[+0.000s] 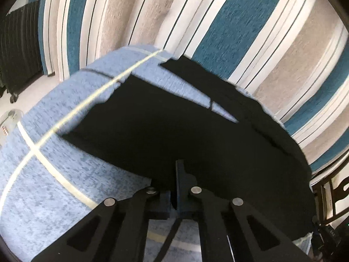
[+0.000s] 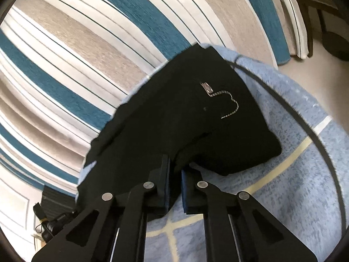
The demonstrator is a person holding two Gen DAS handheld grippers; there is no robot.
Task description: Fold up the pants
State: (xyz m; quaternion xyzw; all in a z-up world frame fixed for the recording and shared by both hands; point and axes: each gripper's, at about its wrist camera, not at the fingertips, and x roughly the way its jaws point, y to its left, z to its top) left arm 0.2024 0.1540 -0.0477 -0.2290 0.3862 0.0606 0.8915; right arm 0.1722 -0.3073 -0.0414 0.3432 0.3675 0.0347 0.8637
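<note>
Both fingers pairs, left (image 1: pixel 174 187) and right (image 2: pixel 175 185), clenched on black pants (image 2: pixel 174 113) over blue mat (image 2: pixel 294 174), striped rug (image 2: pixel 87 54) beyond.

- A light blue mottled cloth (image 1: pixel 54 185) with pale cream lines crossing it covers the work surface; in the right wrist view a thin dark band (image 2: pixel 283 107) curves across it.
- A striped rug (image 1: pixel 250 21) in teal, beige and white lies on the floor beyond the surface's edge.
- A dark ribbed panel (image 1: pixel 19 43) stands at the far left of the left wrist view.
- A dark wooden chair (image 2: pixel 322 6) stands at the top right of the right wrist view.
</note>
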